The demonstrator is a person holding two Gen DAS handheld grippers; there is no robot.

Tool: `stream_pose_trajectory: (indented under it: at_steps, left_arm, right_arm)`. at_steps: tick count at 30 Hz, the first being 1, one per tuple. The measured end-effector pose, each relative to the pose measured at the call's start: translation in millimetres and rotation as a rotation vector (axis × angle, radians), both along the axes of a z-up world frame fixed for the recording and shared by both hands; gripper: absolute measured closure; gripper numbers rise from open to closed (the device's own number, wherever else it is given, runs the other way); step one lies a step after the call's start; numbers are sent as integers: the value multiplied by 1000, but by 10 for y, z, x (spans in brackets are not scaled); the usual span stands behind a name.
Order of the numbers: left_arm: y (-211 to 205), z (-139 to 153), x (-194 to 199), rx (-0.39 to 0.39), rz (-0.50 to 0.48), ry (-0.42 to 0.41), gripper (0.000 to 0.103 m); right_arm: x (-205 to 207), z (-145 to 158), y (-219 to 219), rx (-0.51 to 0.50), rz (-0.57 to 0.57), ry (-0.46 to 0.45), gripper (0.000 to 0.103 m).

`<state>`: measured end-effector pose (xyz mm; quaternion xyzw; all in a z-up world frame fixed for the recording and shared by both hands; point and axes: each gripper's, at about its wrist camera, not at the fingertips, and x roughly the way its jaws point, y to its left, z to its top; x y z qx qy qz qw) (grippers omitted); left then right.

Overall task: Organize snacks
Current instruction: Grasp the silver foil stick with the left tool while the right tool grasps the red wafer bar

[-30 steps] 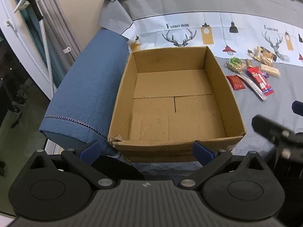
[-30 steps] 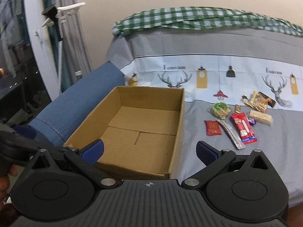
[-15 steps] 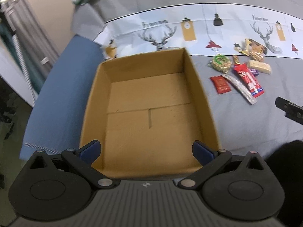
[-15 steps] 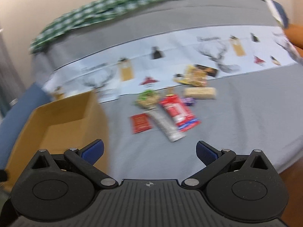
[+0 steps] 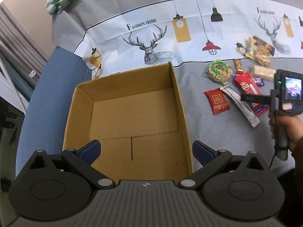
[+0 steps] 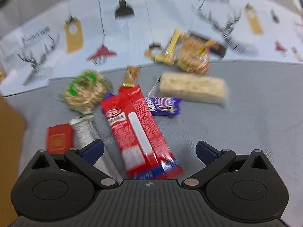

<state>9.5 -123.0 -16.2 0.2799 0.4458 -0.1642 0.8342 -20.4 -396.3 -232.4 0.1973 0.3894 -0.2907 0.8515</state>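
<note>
I am looking down through the left wrist camera into an open brown cardboard box (image 5: 132, 113) with nothing inside it; its bare floor and four upright walls are leaving free room within. Its right wall (image 5: 180, 102) is standing near a flat red square snack packet (image 5: 216, 102), with a strip of grey cloth between them. The left gripper (image 5: 145, 149) is hovering over the near end of the box, its blue-padded fingers (image 5: 90, 150) spread wide and holding nothing.

The right gripper (image 6: 149, 149) is sitting low over the snack pile, fingers likewise spread wide apart and gripping nothing. A long red wrapped snack bar (image 6: 136, 124) is lying lengthwise between them, its near end under the gripper body; I cannot tell whether anything is touching it, as this view is blurred. A silver foil stick packet (image 6: 85, 130) is lying just beside the left finger (image 6: 93, 149). Further out are lying a round rice cake in a green-labelled wrapper (image 6: 85, 90), a small purple candy wrapper (image 6: 163, 106), a pale rectangular puffed bar (image 6: 192, 89) and a cluster of yellow and brown wrapped sweets (image 6: 189, 56).

Everything is resting on a grey bedcover (image 5: 217, 132) with a white printed band of deer heads and lamps (image 5: 151, 43). A blue cushion (image 5: 49, 94) is lying against the box's left side, and grey curtains (image 5: 15, 43) are hanging beyond it.
</note>
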Motion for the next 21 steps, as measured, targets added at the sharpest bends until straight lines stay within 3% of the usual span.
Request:
stream_pose_trajectory:
  at_steps: [3, 4, 5, 6, 7, 10, 14, 17, 21]
  left_arm:
    - [-244, -120, 87, 12, -14, 25, 0]
    - [-360, -176, 115, 7, -24, 43, 0]
    - [-467, -232, 128, 0, -34, 56, 0]
    - [-605, -308, 147, -6, -49, 72, 0]
    - [-721, -374, 157, -11, -61, 86, 0]
    - [-1140, -643, 179, -38, -108, 146, 0]
    - [-1657, -1112, 260, -91, -107, 301, 0]
    - [-1963, -1550, 404, -120, -27, 417, 0]
    - [-2166, -2090, 618, -137, 149, 524, 0]
  right_arm:
    - [169, -181, -48, -70, -29, 48, 3]
    - [114, -184, -39, -99, -49, 6, 19]
    - [35, -172, -42, -99, -68, -31, 29]
    - [-45, -154, -57, -111, -85, -49, 51]
    - [-109, -137, -83, -124, -94, -44, 53]
    - [-383, -94, -307, -89, -186, -18, 53]
    - [-844, -126, -638, -128, -385, 50, 49]
    - [-1068, -219, -764, -114, -450, 15, 37]
    - [-1089, -261, -753, -124, -447, 7, 21]
